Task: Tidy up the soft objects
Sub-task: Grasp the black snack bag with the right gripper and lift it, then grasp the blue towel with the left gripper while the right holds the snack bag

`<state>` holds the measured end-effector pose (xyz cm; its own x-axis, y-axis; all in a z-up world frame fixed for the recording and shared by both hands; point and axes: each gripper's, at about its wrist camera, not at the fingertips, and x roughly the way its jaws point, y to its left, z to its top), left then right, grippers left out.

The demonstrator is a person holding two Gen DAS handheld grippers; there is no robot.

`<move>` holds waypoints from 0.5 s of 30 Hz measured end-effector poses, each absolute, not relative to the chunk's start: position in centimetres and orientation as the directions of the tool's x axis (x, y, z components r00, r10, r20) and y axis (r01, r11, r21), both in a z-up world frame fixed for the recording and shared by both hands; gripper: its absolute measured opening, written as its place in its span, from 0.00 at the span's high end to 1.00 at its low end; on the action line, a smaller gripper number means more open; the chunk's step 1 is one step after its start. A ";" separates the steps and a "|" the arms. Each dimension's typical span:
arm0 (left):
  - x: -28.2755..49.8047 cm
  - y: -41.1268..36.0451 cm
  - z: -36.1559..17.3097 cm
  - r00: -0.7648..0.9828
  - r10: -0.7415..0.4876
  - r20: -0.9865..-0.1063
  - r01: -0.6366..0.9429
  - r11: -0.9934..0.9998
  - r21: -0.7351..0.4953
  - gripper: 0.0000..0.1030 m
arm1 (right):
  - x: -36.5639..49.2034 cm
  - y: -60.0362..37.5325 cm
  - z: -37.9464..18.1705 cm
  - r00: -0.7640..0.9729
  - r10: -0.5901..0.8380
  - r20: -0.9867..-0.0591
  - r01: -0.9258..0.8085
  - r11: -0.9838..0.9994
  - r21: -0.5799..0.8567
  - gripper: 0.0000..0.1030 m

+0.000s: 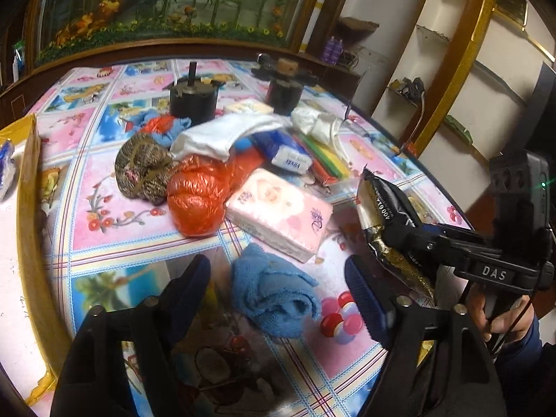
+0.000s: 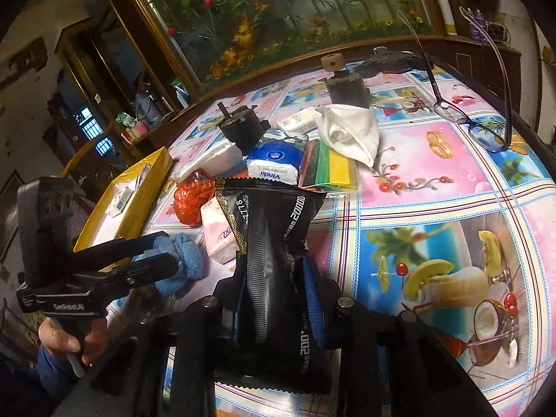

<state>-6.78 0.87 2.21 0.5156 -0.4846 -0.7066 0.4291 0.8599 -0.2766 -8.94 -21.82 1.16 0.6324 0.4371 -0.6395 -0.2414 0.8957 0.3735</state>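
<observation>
Between the spread, empty fingers of the left gripper (image 1: 278, 285) lies a crumpled blue terry washcloth (image 1: 274, 292) on the table (image 1: 104, 222), limp and light, probably best pinched at its thick rolled fold. The right gripper (image 2: 274, 285) has its fingers clamped on a glossy black foil pouch (image 2: 274, 243), crinkly, likely slippery, held mid-body. Beyond sit a soft pink tissue pack (image 1: 278, 215) and a puffy orange plastic bag (image 1: 198, 198).

Towel (image 1: 274, 288) lies nearest on table (image 1: 104, 215), tissue pack (image 1: 281, 213) just behind it, plastic bag (image 1: 198, 201) left of pack, box (image 1: 27, 187) at table's far left, eyeglasses (image 2: 469, 118) well right.
</observation>
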 end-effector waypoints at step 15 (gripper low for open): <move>-6.4 1.2 1.5 0.478 -0.503 -0.720 0.411 0.853 -0.322 0.60 | -9.5 -21.6 1.1 0.636 0.449 -0.627 -0.263 0.891 0.370 0.69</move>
<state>-6.40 1.19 1.53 0.4778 -0.5028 -0.7204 0.4113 0.8526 -0.3222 -9.55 -21.57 1.10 0.6362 0.4490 -0.6274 -0.2632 0.8908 0.3705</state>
